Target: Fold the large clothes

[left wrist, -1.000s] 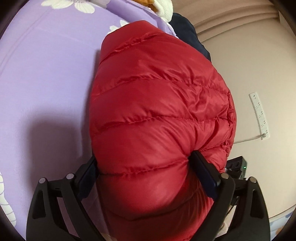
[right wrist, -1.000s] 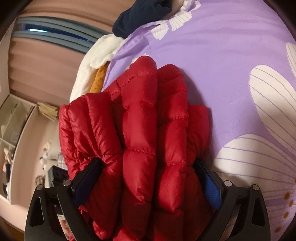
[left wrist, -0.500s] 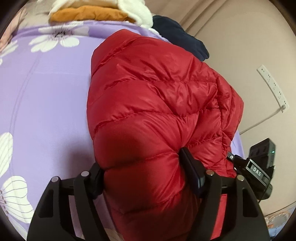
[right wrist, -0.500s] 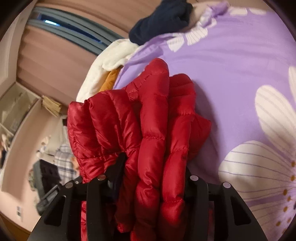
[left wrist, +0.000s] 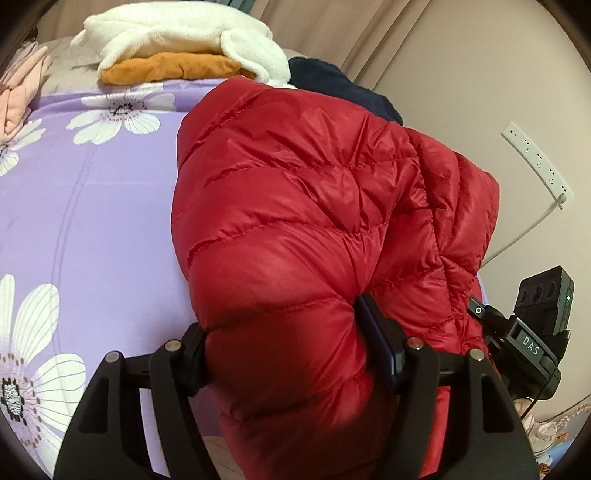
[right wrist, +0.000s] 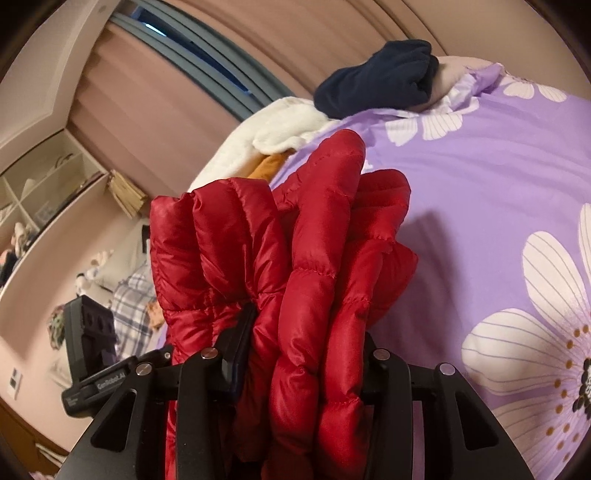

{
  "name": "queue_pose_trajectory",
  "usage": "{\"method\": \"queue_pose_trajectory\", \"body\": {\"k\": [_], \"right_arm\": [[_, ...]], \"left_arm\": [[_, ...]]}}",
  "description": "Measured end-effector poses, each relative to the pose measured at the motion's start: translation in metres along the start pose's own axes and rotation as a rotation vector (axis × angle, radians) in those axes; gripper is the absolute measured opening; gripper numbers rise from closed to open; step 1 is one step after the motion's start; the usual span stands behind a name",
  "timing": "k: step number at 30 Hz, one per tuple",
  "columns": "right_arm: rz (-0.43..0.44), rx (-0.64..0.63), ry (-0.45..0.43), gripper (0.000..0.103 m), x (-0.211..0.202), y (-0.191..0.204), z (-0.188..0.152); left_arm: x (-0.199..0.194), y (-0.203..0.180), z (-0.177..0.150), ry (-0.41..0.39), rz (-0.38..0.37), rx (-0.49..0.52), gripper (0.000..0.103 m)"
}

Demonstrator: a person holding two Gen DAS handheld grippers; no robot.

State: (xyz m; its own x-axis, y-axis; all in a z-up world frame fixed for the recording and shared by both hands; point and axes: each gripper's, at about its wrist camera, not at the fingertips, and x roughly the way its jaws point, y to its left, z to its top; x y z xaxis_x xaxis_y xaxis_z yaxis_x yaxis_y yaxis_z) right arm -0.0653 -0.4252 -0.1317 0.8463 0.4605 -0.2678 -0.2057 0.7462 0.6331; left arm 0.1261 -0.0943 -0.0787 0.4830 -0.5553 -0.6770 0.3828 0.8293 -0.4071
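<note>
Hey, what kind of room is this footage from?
Most likely a bedroom: a bed with a purple flower-print sheet, folded white and orange fleece garments stacked on it, and pleated beige curtains beside open shelving.

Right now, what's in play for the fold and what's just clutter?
In play:
red puffer jacket
left gripper, shut on it
right gripper, shut on it
purple floral bedsheet under it

Clutter:
white fleece
orange garment
navy garment
power strip
</note>
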Motion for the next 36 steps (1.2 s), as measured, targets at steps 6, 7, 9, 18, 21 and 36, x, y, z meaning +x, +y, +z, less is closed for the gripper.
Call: {"method": "queue_pose_trajectory", "body": {"k": [6, 7, 9, 18, 21, 36], "right_arm": [[0.027, -0.041, -0.013, 0.043, 0.001, 0.008, 0.005], [0.032, -0.045, -0.014, 0.043, 0.001, 0.009, 0.004], [0.039, -0.056, -0.014, 0.043, 0.002, 0.011, 0.005], [0.064, -0.099, 0.001, 0.043, 0.004, 0.011, 0.005], [0.073, -0.110, 0.008, 0.043, 0.008, 0.012, 0.008], [0.108, -0.161, 0.039, 0.043, 0.030, 0.018, 0.019]], "left_arm": [[-0.007, -0.004, -0.004, -0.042, 0.010, 0.000, 0.069], [-0.008, -0.004, -0.004, -0.048, 0.012, -0.001, 0.069], [-0.009, -0.003, -0.005, -0.059, 0.015, -0.003, 0.069], [-0.013, -0.001, -0.005, -0.092, 0.034, -0.021, 0.069], [-0.018, 0.002, -0.007, -0.103, 0.039, -0.029, 0.069], [-0.051, 0.011, -0.020, -0.138, 0.062, -0.055, 0.069]]}}
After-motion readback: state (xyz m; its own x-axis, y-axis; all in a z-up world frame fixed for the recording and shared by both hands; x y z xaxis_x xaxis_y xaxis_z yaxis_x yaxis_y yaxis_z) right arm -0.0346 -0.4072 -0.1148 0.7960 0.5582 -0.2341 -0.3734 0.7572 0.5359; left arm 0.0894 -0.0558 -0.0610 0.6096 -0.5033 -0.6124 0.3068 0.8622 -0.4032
